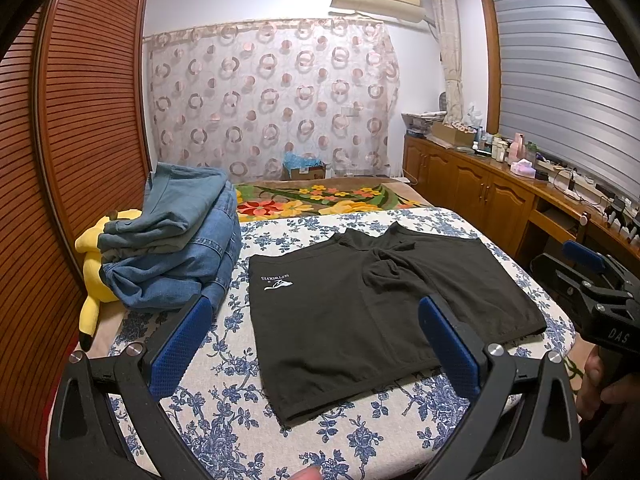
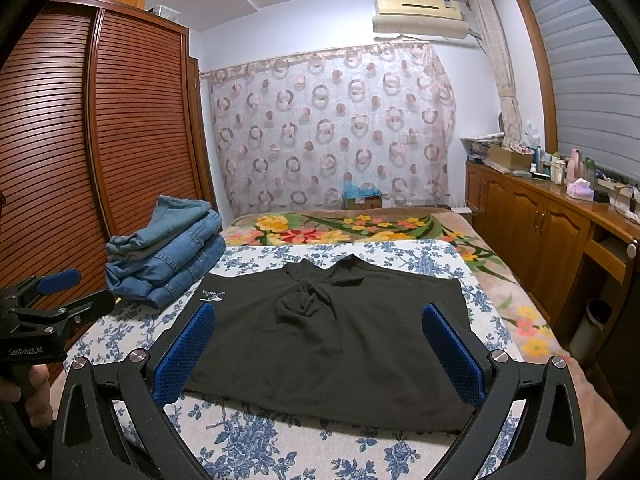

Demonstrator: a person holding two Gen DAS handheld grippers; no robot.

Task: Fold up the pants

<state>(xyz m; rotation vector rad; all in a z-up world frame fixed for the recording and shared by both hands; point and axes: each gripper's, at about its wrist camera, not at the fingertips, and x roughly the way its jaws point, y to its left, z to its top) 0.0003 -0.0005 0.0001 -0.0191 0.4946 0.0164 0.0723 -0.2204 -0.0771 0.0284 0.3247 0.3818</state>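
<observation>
Left wrist view: the black shorts are seen spread flat on the blue-flowered cover over the bed, roughly in the middle of it, with the waistband side toward the near edge and a small white logo printed near the left side of the fabric. A bunched-up wrinkle is noticed around the crotch, toward the far edge of the cover. The left gripper is held above the near edge with its blue pads spread wide, nothing pinched between them, so it's clearly open. A fingertip can just be made out at the very bottom of the frame.

In the right wrist view the same shorts are framed between the fingers of the right gripper, which is also held wide apart and empty, hovering over the near edge of the cover. Whether the pads are touching the cloth can't be told for sure.

At the far left corner of the flowered cover a stack of folded jeans is piled up, and a yellow plush toy is wedged behind it, against the slatted wardrobe. Beyond the cover's far edge a brown floral blanket is laid out.
</observation>
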